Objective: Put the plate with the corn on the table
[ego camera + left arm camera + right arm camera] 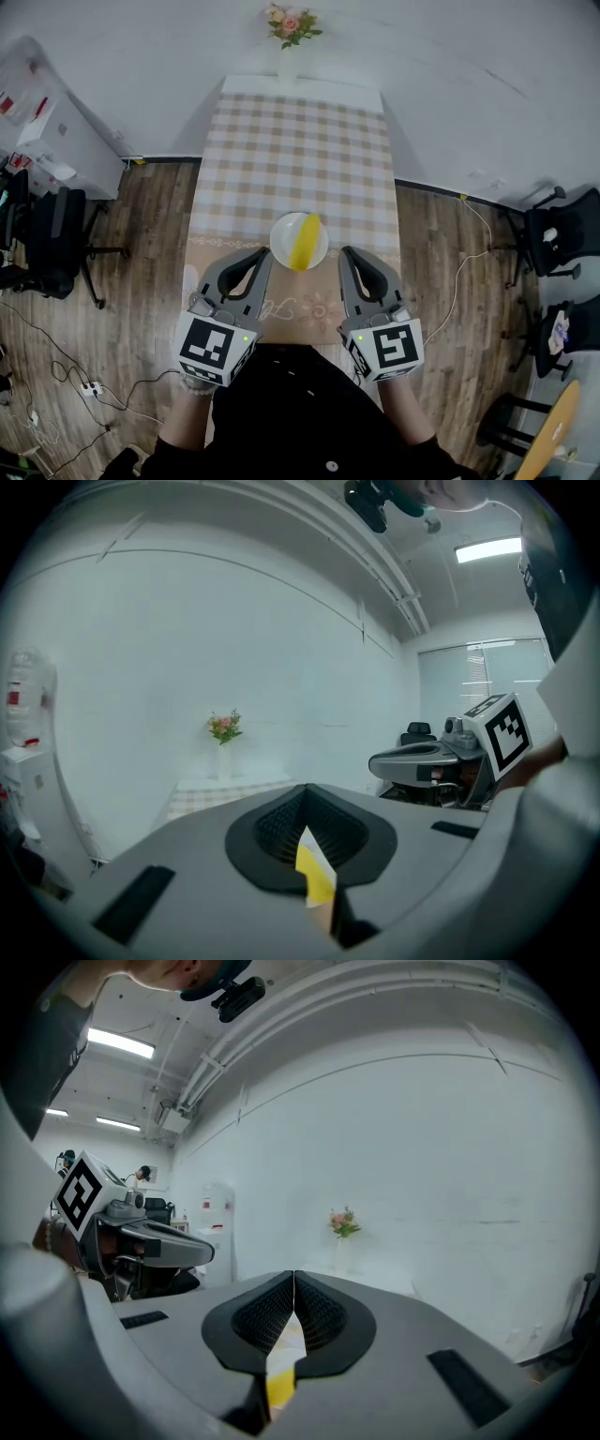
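Note:
A white plate (284,240) with a yellow corn cob (306,242) on it is over the near end of the checked table (295,150). My left gripper (265,253) is shut on the plate's left rim and my right gripper (344,252) is shut at its right rim. In the left gripper view a white and yellow sliver of the plate (315,877) sticks out between the closed jaws. In the right gripper view a yellow strip, the corn (279,1387), shows low in the seam of the closed jaws. I cannot tell whether the plate rests on the table or hangs just above it.
A vase of pink flowers (291,26) stands at the table's far end by the white wall. Office chairs (52,239) stand left of the table, another chair (562,230) stands right of it, and cables (56,375) lie on the wood floor.

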{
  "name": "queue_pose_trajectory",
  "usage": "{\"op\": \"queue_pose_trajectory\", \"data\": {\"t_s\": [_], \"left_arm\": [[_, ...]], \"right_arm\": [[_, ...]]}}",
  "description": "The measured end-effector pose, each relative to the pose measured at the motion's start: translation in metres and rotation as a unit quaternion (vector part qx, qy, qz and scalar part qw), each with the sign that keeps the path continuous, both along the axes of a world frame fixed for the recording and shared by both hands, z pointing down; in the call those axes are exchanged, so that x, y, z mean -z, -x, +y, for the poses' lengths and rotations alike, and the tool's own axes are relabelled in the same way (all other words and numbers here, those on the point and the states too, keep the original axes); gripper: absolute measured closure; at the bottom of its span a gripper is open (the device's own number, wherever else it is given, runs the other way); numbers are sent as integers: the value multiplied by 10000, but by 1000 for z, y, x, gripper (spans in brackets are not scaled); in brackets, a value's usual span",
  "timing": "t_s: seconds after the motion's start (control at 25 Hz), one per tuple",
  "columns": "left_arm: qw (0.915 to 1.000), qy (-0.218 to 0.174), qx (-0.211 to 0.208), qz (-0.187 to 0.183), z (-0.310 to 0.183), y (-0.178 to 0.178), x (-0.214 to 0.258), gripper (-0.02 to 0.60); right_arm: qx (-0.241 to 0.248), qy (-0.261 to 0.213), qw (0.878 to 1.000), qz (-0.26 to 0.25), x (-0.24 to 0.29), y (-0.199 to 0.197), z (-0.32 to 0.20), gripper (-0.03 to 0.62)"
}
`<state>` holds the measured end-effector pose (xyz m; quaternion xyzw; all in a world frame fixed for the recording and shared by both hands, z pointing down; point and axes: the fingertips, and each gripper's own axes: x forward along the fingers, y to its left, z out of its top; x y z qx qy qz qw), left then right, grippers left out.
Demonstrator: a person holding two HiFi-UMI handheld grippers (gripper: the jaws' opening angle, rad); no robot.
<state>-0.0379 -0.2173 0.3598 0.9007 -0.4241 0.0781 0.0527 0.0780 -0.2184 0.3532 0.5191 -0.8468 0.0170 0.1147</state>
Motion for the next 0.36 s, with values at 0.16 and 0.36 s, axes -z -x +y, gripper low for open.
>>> {"op": "queue_pose_trajectory", "data": {"t_s": [0.16, 0.36], "left_arm": [[10000, -1, 27, 19, -1, 1, -1, 569], [10000, -7, 25, 15, -2, 1, -1, 569]], "right_arm": [[12, 77, 10000, 39, -3, 0, 0, 553], [19, 90, 10000, -17, -6, 0, -1, 553]]}}
